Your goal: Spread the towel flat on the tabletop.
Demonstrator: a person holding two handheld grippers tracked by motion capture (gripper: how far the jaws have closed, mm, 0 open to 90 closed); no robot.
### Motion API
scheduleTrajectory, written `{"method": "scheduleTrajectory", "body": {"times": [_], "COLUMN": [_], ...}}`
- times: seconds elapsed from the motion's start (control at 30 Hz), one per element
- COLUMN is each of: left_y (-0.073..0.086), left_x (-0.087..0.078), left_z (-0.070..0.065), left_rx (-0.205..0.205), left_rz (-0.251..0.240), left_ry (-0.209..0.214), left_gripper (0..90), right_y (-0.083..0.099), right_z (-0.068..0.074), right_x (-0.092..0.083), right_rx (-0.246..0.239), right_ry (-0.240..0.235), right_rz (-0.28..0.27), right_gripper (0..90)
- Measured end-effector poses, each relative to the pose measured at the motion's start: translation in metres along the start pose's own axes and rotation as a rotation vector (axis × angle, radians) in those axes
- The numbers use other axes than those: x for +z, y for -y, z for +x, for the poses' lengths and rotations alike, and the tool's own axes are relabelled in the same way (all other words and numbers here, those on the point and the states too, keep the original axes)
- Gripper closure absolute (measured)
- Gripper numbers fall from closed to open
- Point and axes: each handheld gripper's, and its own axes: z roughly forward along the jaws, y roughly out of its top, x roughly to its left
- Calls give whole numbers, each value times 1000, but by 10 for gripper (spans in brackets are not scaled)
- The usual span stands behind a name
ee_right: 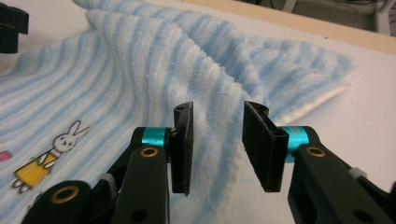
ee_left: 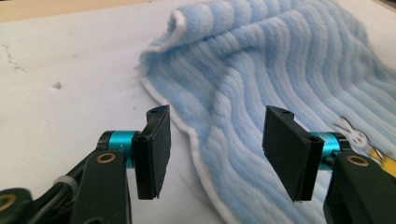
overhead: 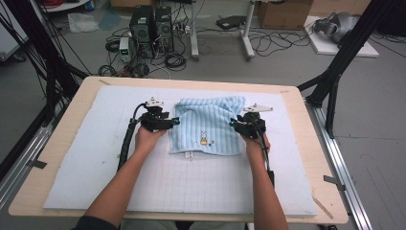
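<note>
Blue towel (overhead: 207,125) lies folded mid-mat between both grippers: left gripper (overhead: 175,121) at its left edge, right gripper (overhead: 233,122) at its right edge, both released, jaws gaping, holding nothing.

A white gridded mat (overhead: 191,191) covers most of a light wooden table (overhead: 57,158). On the floor beyond the table's far edge, at about 11 o'clock, stand two dark computer towers (overhead: 152,26) side by side, with a tangle of black cables (overhead: 143,64) at their base. At 12 o'clock are the white legs of a stand (overhead: 246,33). A cardboard box (overhead: 282,13) sits at about 1 o'clock, and a white board (overhead: 335,45) lies further right. Black frame struts (overhead: 344,52) rise at 2 o'clock and at 10 o'clock.
</note>
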Motion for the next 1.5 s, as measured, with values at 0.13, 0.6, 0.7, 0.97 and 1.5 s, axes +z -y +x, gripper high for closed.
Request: {"method": "scheduleTrajectory", "body": {"times": [0.13,0.6,0.7,0.97,1.5], "left_y": [11,44,45,52,69], "left_x": [-11,-42,-42,-36,-70], "left_z": [-4,-30,-37,-56,-55], "left_rx": [13,33,35,157,113], "left_rz": [29,70,72,110,67], "left_ry": [42,64,68,-22,126], "left_gripper": [422,454,450,564,877], "right_y": [9,47,51,58,69], "right_z": [3,26,30,35,48], "right_x": [-19,-56,-53,-40,-64], "right_rx": [-6,19,30,43,37], "right_ry": [16,32,38,47,-57], "right_rz": [-2,67,107,182,139], "right_gripper": [600,536,490,573,860]}}
